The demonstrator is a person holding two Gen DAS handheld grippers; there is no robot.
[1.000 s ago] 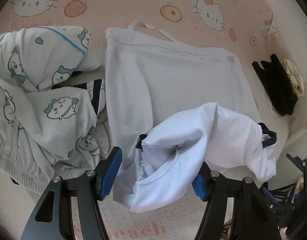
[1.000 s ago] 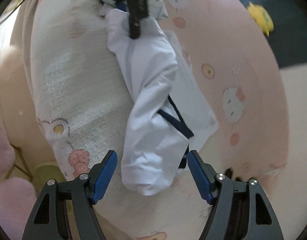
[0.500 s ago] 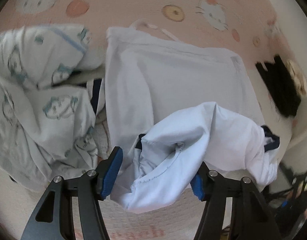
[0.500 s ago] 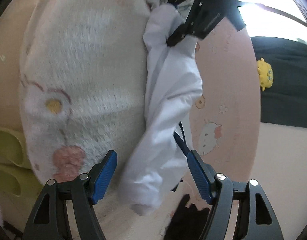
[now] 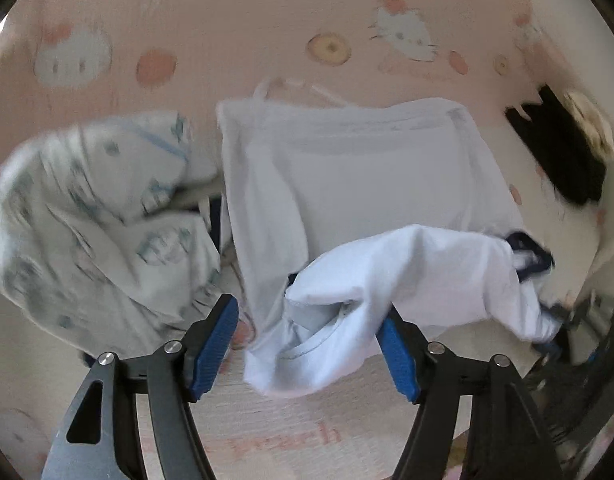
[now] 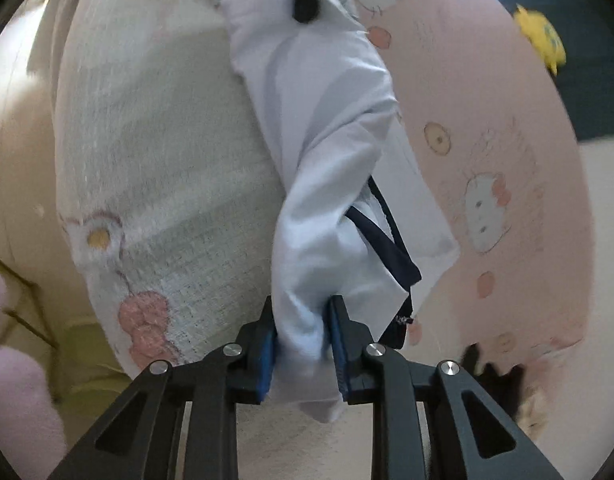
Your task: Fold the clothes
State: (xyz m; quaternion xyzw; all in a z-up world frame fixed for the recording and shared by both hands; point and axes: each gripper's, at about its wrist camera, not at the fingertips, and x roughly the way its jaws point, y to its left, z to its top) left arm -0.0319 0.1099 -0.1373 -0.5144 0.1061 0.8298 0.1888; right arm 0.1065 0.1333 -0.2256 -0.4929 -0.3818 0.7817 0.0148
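Right hand-held gripper (image 6: 303, 340) clamped on end of white garment (image 6: 323, 128); left hand-held gripper (image 5: 311, 340) spread wide.

Blue pads pinching bunched white cloth just above navy trim (image 6: 391, 248). Garment stretched as a twisted band across pink cartoon-print bed sheet (image 6: 487, 128) and white knit blanket (image 6: 159, 120). Left view: crumpled end of same garment (image 5: 407, 276) sagging between the parted blue fingers (image 5: 213, 338); contact with right pad unclear. Beyond, flat white folded piece (image 5: 367, 172). To its left, heaped printed pale clothing (image 5: 87, 208), blurred. Black item (image 5: 563, 160) at far right.
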